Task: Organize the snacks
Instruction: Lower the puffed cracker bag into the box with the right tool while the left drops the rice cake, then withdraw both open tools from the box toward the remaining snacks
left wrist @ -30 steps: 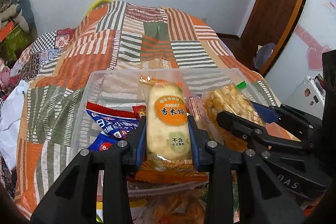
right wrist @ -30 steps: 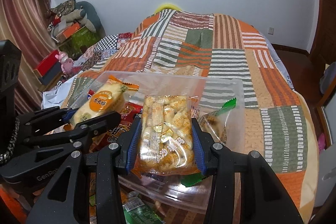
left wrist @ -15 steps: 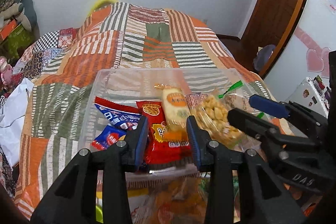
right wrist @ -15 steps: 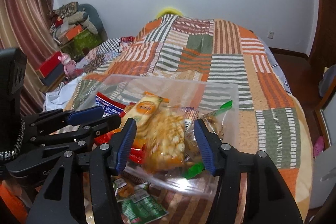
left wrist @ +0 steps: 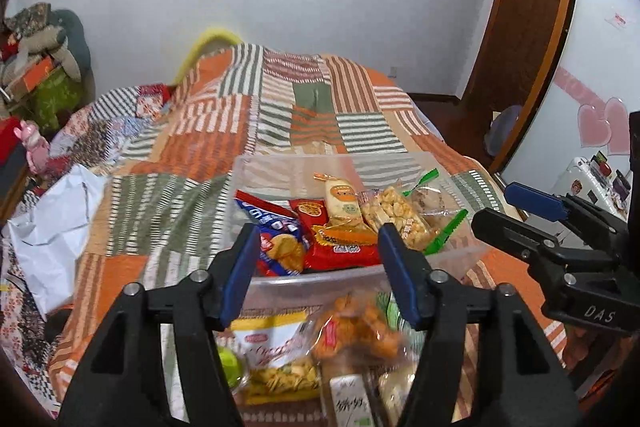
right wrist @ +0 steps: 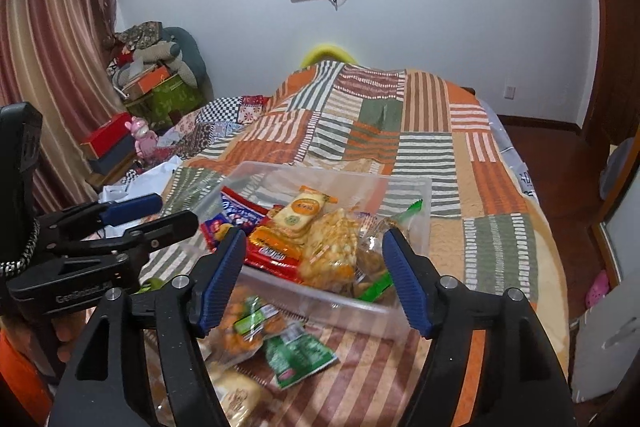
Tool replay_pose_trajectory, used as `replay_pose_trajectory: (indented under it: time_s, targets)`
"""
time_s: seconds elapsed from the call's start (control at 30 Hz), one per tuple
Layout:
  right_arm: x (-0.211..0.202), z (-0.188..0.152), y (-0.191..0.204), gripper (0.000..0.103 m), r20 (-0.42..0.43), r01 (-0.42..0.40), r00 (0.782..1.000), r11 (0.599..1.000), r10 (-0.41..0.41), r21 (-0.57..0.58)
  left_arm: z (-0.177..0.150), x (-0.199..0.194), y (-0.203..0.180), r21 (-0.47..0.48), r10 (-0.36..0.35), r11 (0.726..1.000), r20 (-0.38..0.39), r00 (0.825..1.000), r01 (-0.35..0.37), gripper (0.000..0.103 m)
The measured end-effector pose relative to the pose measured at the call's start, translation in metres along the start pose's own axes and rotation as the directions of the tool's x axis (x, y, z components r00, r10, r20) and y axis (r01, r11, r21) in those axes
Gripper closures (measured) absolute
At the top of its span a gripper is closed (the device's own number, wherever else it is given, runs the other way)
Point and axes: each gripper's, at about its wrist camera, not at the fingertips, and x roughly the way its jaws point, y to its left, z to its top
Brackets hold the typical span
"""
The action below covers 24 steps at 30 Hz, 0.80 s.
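Observation:
A clear plastic bin (left wrist: 276,167) (right wrist: 404,319) sits on the patchwork bed. In it lie an orange-label rice cracker pack (left wrist: 339,197) (right wrist: 302,213), a clear bag of puffed snacks (left wrist: 398,213) (right wrist: 328,251), a red pack (left wrist: 334,241) and a blue biscuit pack (left wrist: 276,239). My left gripper (left wrist: 320,267) is open and empty, just in front of the bin. My right gripper (right wrist: 316,275) is open and empty, above the bin's near wall. Loose snacks lie before the bin: an orange bag (left wrist: 360,327) and a green pack (right wrist: 298,355).
The striped quilt (left wrist: 280,115) covers the bed behind the bin. A white bag (left wrist: 52,227) lies at the left. Boxes and stuffed toys (right wrist: 156,75) are stacked at the far left wall. A wooden door (left wrist: 520,39) stands at the right.
Both grippers let go of their packs, the rice cracker and the puffed snack bag, which now lie in the bin. Both grippers opened wide and pulled back and up.

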Motion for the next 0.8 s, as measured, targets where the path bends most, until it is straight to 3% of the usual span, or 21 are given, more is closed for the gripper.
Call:
replay_pose_trajectory:
  time_s: [0.17,0.3,0.47,0.6,0.8]
  targets:
    - [-0.006,-0.009,0.011,0.031,-0.009,-0.006,1.0,1.0,0.005,-0.013,-0.015,-0.025,0.0,0.021,0.007,1.0,0.011,1.0,-0.007,0.033]
    - [-0.011,-0.024,0.015,0.019,-0.017,-0.001,1.0,1.0,0.001,0.0,-0.031,-0.036,0.001,0.02,0.01,1.0,-0.001,1.0,-0.01,0.028]
    - [-0.007,-0.047,0.021,0.019,-0.068,-0.018,0.998,1.0,0.019,0.022,-0.061,-0.044,0.005,0.027,0.014,1.0,-0.042,0.999,-0.013,0.027]
    - [-0.008,-0.061,0.024,0.019,-0.079,0.022,0.997,0.999,-0.02,0.027,-0.08,-0.044,0.01,0.012,0.003,1.0,-0.077,0.997,-0.002,0.025]
    - [-0.003,-0.082,0.033,0.019,-0.129,-0.001,0.992,0.998,0.009,0.059,-0.106,-0.036,0.024,-0.055,-0.005,0.999,-0.123,0.992,-0.002,0.025]
